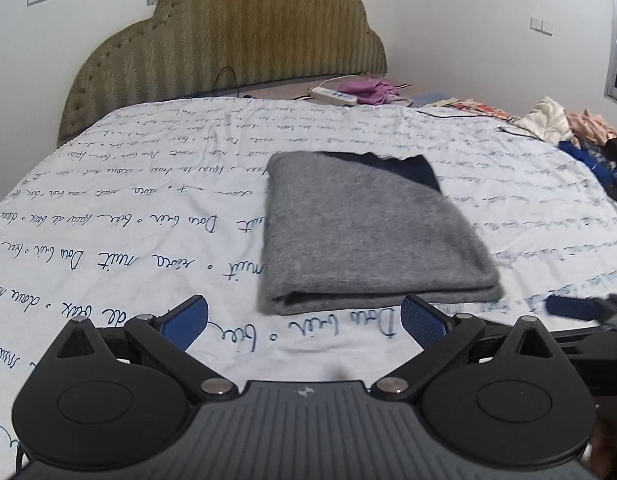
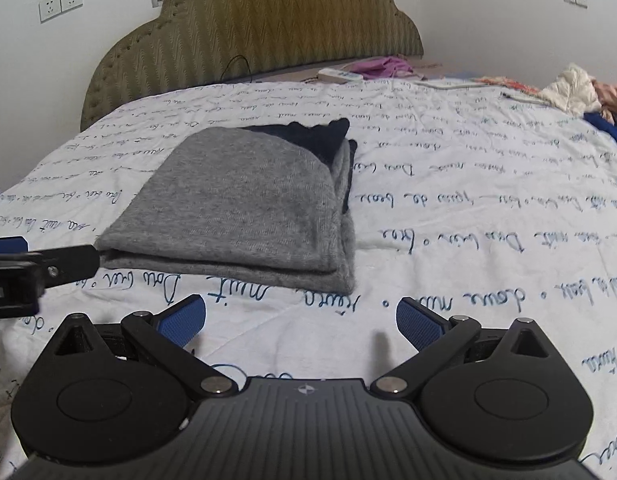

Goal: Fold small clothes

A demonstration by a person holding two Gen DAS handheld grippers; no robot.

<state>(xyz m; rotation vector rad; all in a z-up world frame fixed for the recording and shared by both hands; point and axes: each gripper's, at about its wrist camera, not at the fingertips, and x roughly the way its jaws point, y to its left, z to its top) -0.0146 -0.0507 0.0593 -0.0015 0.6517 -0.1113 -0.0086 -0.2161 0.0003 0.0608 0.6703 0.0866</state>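
The grey garment (image 1: 372,232) lies folded on the bed (image 1: 128,208); left tongs (image 1: 304,316) and right tongs (image 2: 300,318) hang spread, empty. Next looks like setting it aside, fetching another

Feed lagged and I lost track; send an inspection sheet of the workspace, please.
Surface: bed sheet, white with blue script, lightly wrinkled.
Job's things: grey garment folded flat, a dark layer showing at its far end.
Clutter: clothes pile at far right; pink cloth near the headboard.
Grippers: left gripper and right gripper open, holding nothing, short of the garment.
Cables: power strip; black cable at the headboard.
Surroundings: padded headboard, wall sockets.
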